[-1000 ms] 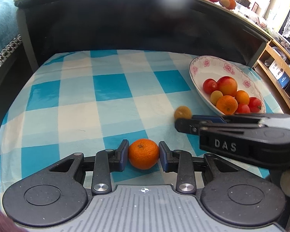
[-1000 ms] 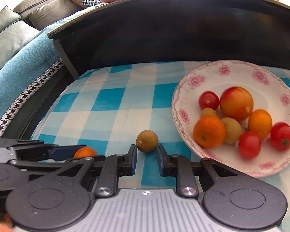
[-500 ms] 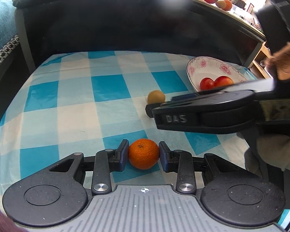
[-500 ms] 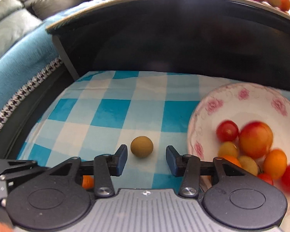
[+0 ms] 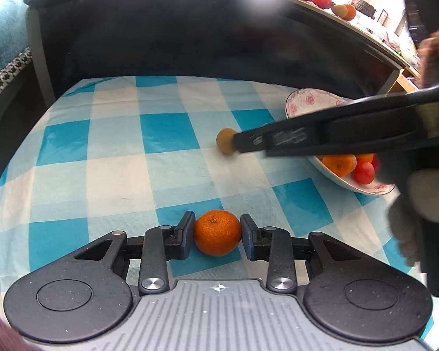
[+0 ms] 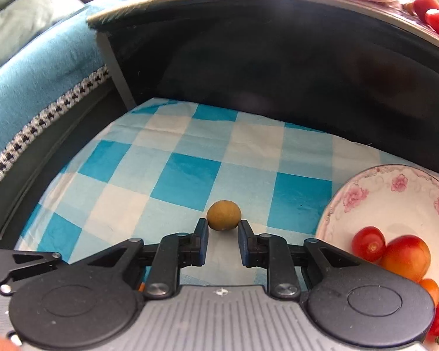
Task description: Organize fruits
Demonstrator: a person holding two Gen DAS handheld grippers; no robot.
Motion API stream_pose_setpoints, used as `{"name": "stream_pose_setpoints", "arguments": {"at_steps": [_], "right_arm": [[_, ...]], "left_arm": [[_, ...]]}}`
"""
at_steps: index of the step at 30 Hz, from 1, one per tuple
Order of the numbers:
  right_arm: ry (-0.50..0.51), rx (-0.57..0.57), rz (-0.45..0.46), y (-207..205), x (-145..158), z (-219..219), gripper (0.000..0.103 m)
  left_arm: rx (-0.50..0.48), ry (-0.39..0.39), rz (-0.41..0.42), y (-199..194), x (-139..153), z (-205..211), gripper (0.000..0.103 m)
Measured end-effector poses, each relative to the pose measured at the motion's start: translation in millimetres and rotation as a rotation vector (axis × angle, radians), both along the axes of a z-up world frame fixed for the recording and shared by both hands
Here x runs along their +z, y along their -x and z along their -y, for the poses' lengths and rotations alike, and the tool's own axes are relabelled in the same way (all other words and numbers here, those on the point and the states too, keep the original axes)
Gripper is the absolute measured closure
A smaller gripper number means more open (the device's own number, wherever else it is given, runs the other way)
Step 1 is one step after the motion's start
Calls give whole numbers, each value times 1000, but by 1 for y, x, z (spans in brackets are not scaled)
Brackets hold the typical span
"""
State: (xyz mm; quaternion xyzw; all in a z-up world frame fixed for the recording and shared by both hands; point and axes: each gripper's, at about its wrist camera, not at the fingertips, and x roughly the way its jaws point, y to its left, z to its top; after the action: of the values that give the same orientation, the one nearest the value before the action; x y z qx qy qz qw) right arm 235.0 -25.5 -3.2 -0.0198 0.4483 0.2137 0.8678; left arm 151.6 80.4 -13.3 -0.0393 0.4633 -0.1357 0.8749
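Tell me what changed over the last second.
The right gripper swung away from the bowl, opened, and has just been closing around the brown fruit, now farther from the bowl; whether it grips is unclear. The left gripper stayed clamped on the mandarin.

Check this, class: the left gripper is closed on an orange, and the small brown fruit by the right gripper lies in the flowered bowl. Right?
Not quite. The brown fruit lies on the checked cloth, outside the flowered bowl, as the right wrist view shows. The left gripper does hold the orange.
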Motion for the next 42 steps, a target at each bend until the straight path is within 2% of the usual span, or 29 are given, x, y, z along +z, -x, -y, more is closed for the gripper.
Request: {"name": "stream_pose_setpoints", "arguments": {"at_steps": [1,6,12,18,21,24,25,29,31,36,38,42], "right_arm": [[-15,-4,-1,2,4,4,90],[-16,-17,3,12,18,19,90],[-93,-37,-18,6,19,24,89],[17,-18,-82,-28,8,0,88],[74,-43,-121,-42,-3,-6,88],[60,-23,-150,-49,-1,-7,88],[46,-10,-169,-52,3,-6,86],[39,-14,-128,-61,28,7,72],[28,-86,-98,-70,37,18,56],[1,-196,-90,-85,24,21,55],[8,-197,-119,-91,12,13,55],[86,-154,-153,-95,-6,-5,56]], "left_arm": [[0,-6,0,1,0,1,62],[-6,-30,-2,4,1,5,62],[-23,-29,0,7,-1,8,61],[-24,-8,-2,5,-2,5,61],[-19,1,-8,5,-1,5,61],[-12,32,-16,3,-1,0,61],[-11,40,-18,3,-2,-2,61],[-10,45,-16,1,-2,-3,61],[-12,41,-14,1,-1,-2,60],[-17,35,-9,3,-1,-1,60],[-17,33,-9,3,0,0,60],[-18,34,-9,4,0,0,60]]}}
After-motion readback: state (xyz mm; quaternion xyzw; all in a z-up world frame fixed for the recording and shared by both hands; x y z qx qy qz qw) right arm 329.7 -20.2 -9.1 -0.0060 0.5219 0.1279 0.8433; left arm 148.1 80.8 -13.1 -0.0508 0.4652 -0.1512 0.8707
